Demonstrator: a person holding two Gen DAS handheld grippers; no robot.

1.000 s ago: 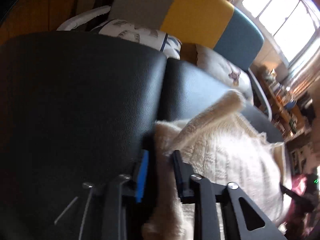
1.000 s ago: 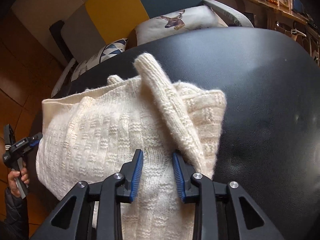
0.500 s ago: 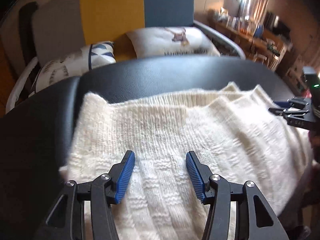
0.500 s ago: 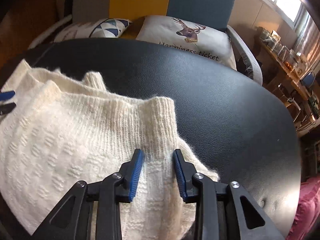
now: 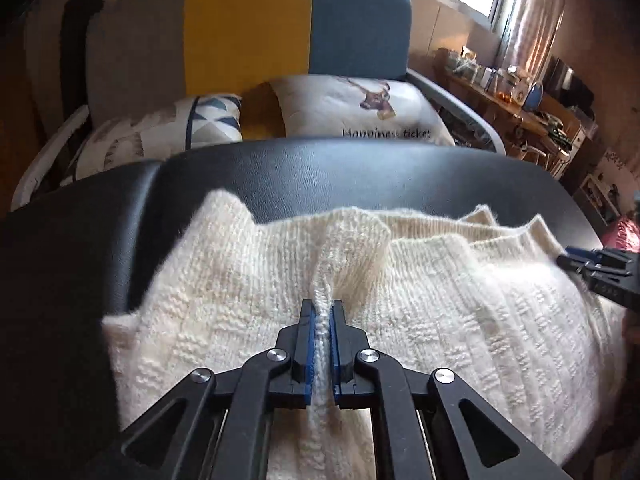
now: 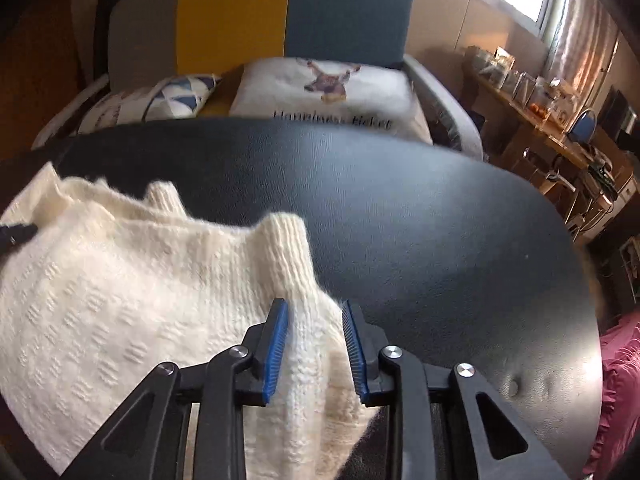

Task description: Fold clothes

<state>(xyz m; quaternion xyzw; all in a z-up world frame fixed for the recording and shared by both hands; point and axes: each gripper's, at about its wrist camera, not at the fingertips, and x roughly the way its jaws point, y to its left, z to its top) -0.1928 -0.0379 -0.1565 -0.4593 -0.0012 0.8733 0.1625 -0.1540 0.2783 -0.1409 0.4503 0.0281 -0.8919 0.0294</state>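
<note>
Left gripper (image 5: 322,312) nearest in left wrist view: black two-finger claw with blue pads, jaws nearly closed, pinching a raised ridge of cream cable-knit sweater (image 5: 460,320) between the pads. Knit bunched up into a peak just past the fingertips. Sweater spread flat across the near part of the black padded leatherette bench (image 5: 360,172), reaching close to the near edge and toward the left end; ribbed hem edges standing up along its far side. Far strip of bench bare. Right gripper (image 5: 600,268) visible at the right edge of the sweater, tips at the fabric; contact unclear from this view.

Right wrist view: right gripper (image 6: 316,340) with jaws parted moderately, blue pads straddling a fold of the same sweater (image 6: 120,300) at its right corner, near pad against the knit, far pad beside it, no firm squeeze visible. Ribbed cuff-like tube standing up just beyond the fingertips. Right half of bench (image 6: 440,220) bare, a dimple near the right near corner.

Beyond the bench's far edge: white cushion with deer print and black lettering (image 5: 360,108), white cushion with blue triangle pattern (image 5: 180,128), grey, yellow and teal panelled chair back (image 5: 248,28). Cluttered wooden shelf (image 6: 540,120) far right.
</note>
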